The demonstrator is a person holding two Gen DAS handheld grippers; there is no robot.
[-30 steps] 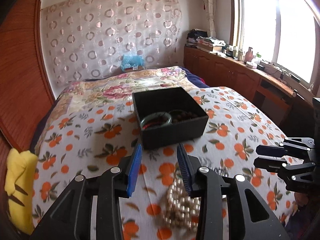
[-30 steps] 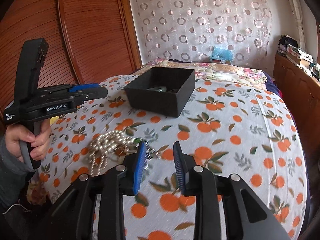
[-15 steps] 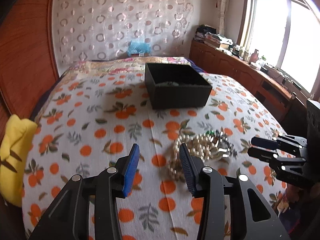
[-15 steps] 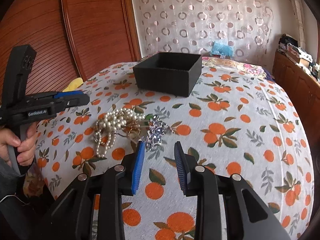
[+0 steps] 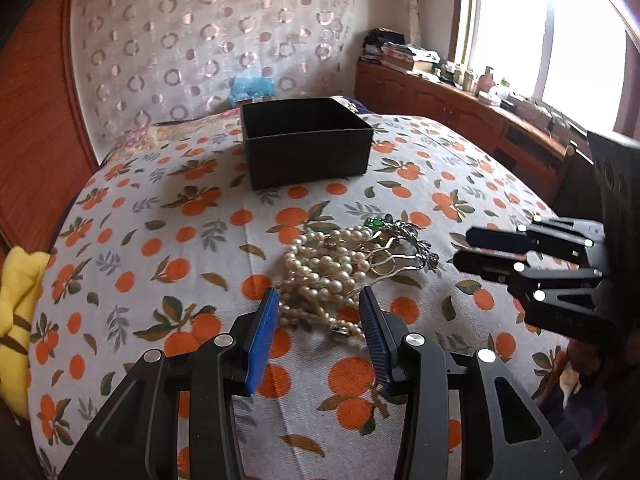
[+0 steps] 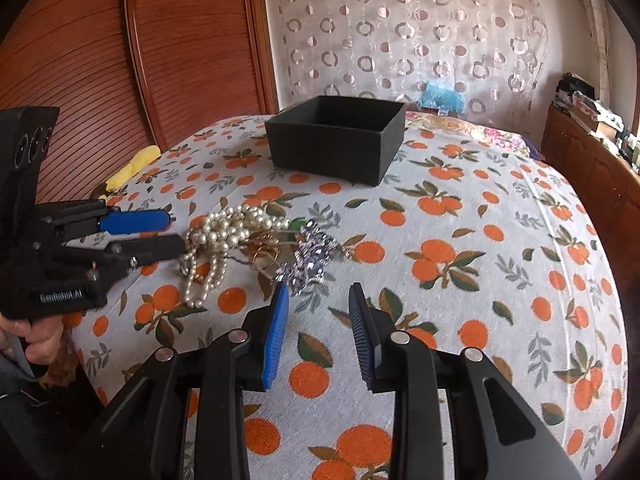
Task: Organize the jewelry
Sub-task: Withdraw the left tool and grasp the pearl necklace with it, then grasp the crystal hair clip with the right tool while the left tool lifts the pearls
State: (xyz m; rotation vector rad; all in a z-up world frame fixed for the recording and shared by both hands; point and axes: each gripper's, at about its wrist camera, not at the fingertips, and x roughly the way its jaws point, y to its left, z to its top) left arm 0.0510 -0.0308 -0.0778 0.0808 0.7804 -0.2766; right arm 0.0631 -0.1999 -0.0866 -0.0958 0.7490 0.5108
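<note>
1. The left wrist camera sits just behind the left gripper [image 5: 318, 304], looking down along its fingers across the bed [image 5: 132, 240], close to the jewelry pile [image 5: 348, 264].
2. The right wrist camera looks likewise from behind the right gripper [image 6: 318, 300].
3. Both views share the pile, the black box [image 6: 336, 144], the curtain [image 6: 400, 32], and each other's gripper.

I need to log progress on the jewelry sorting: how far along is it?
Done: cannot tell; the black box shows no contents from these angles. In hand: nothing. The left tool stands open at the near edge of the pearl necklace; the right tool is open beside the silver piece. Left: the whole tangled pile on the bedspread.
</note>
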